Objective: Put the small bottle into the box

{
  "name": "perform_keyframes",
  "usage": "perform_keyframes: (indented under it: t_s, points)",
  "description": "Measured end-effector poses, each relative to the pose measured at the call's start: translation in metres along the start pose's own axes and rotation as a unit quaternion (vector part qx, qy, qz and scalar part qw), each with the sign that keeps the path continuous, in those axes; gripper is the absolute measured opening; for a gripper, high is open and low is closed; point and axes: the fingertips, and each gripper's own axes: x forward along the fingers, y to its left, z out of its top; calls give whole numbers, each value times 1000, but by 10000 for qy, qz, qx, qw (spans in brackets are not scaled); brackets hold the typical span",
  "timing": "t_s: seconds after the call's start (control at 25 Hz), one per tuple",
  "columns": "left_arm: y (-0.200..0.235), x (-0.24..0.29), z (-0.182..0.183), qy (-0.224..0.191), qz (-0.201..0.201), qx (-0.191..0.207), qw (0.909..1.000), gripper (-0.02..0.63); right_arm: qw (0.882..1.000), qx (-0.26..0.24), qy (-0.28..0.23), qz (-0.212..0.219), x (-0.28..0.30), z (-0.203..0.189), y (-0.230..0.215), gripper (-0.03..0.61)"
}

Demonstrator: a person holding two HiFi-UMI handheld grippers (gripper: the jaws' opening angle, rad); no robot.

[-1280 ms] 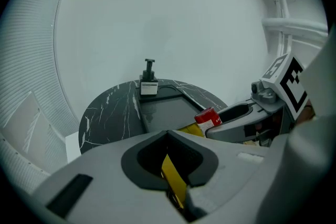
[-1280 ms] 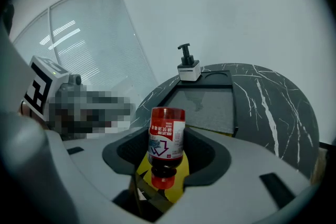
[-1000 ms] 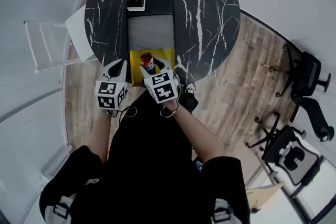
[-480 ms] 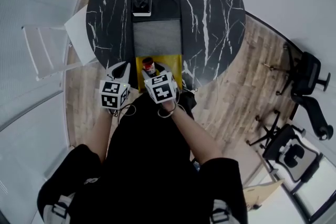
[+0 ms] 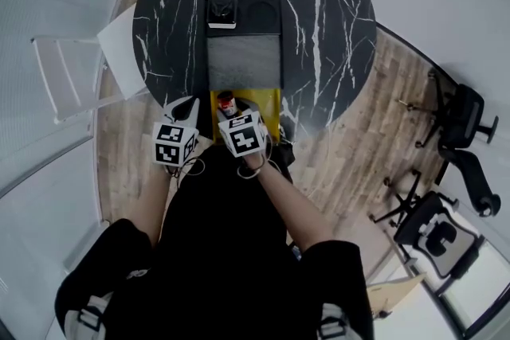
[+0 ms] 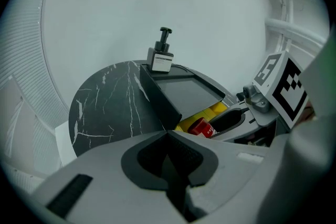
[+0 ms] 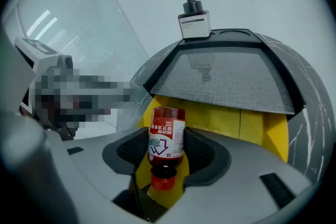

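The bottle (image 7: pixel 167 140) is sitting between the jaws of the right gripper (image 7: pixel 168 150), which are standing fairly wide and pressing on its labelled middle from both sides. It is hanging over the yellow near end of the box (image 7: pixel 262 128), at the worktop (image 5: pixel 327 28) edge closest to the person; whether it is touching the yellow floor is not clear.

Its long axis is running along the jaws. The red cap is pointing back toward the gripper's body and the base is pointing forward, toward the grey panel that is covering the middle of the box.

It is probably light and rigid, with dark liquid inside, and its smooth round wall and glossy label could be slippery. The label band, where the sides are straight, looks the safest place to be holding it, not the narrow neck.

The left gripper (image 6: pixel 168 157) is waiting just beside, jaws together and empty. A pump bottle (image 7: pixel 193 16) is standing upright at the box's far end.
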Motion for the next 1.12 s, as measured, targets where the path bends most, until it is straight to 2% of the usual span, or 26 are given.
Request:
perform_keyframes:
  t_s: [0.72, 0.92, 1.12]
  points:
    - [-7, -9, -12, 70, -60, -214, 9997, -3, 9996, 85, 269, -40, 9, 2, 1, 206]
    - [-11, -18, -16, -40, 146, -388, 9991, -3, 9995, -76, 292, 57, 5, -4, 5, 245]
    - [-25, -33, -14, -160, 313, -489, 9982, -3, 9996, -244, 40, 141, -13, 2, 8, 256]
